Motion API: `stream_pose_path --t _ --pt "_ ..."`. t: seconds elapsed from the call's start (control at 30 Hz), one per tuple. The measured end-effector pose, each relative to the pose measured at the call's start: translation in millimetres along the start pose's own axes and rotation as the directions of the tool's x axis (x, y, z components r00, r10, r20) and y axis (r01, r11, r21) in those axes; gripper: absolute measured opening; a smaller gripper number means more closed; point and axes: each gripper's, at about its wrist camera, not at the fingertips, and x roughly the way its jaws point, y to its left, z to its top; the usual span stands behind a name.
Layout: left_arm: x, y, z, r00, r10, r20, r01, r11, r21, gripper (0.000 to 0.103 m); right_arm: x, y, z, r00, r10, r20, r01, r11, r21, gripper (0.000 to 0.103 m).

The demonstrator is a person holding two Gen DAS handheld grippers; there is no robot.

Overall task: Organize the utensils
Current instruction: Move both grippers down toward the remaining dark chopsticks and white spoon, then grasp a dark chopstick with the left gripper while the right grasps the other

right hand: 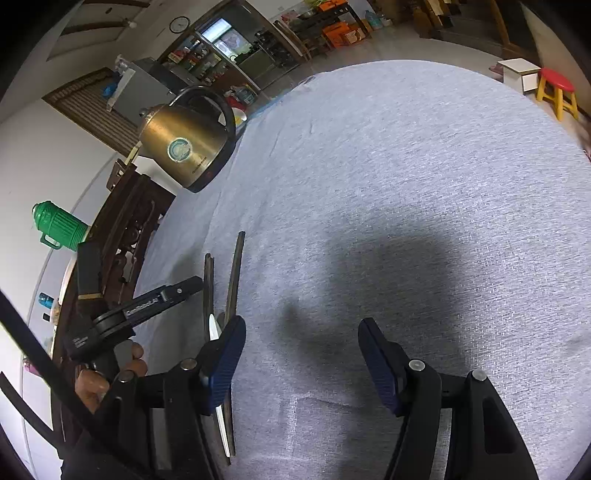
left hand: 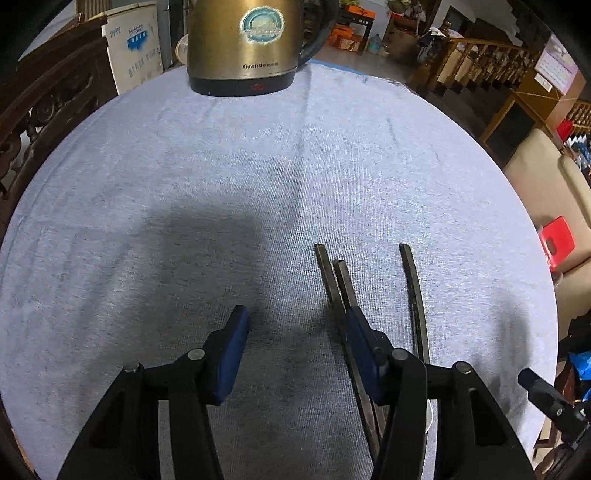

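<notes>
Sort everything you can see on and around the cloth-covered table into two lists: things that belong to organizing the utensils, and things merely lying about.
Belongs to the job:
- chopsticks, dark, lying on the cloth
- left gripper
- right gripper

Just lying about:
- kettle
- green flask
- red stool
- wall clock

Brass-coloured elec. kettle w/ black base, black handle, round teal sticker, upright at far edge of table. Table round, covered w/ grey-blue cloth. Dark carved wood furniture beside table, left. Green ribbed flask behind it. Red-top yellow-leg stool on floor past table. Wall clock in bkgd.
</notes>
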Motion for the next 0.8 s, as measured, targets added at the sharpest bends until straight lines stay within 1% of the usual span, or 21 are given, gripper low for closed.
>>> stream_pose_path --t 0.17,0.4,0.47,0.57,0.63,0.7,0.77,0.8 --pt "1.8 -5.3 1.1 1.000 -0.009 0.000 0.009 1.000 -0.004 0.056 3.3 1.7 -1.1 1.000 0.003 -0.007 -0.003 1.000 0.000 0.068" --pt "5.2 -14.2 11.5 0.999 0.037 -0.016 -0.036 0.999 0.024 0.056 6.0 4.9 -2.1 1.000 -0.001 -0.012 0.001 1.000 -0.006 0.068" --pt "7.3 -16.8 15.2 0.998 0.050 -0.029 -0.049 0.998 0.033 0.058 7.7 6.8 -1.8 1.000 0.002 -0.016 -0.002 1.000 -0.008 0.068" --pt "11.9 -17.6 21.8 0.997 0.057 -0.053 -0.054 0.998 0.044 0.057 9.3 10.3 -1.9 1.000 0.003 -0.017 -0.004 1.000 -0.017 0.068" --pt "14.5 -15.8 28.0 0.997 0.049 -0.055 -0.046 0.998 0.044 0.047 10.4 13.6 -1.6 1.000 0.008 -0.016 -0.008 1.000 -0.022 0.068" --pt "13.7 -12.2 30.9 0.998 0.026 -0.064 -0.024 0.999 0.028 0.026 11.4 16.0 0.1 1.000 0.010 -0.015 -0.011 1.000 -0.029 0.068" --pt "13.0 -8.2 31.8 0.997 -0.011 -0.081 0.012 1.000 0.015 0.018 12.9 20.5 3.3 1.000 0.011 -0.013 -0.012 0.999 -0.040 0.068" --pt "12.4 -5.9 31.5 0.996 -0.013 -0.084 0.014 1.000 0.014 0.017 13.2 22.1 4.5 1.000 0.014 -0.011 -0.014 0.999 -0.045 0.067"
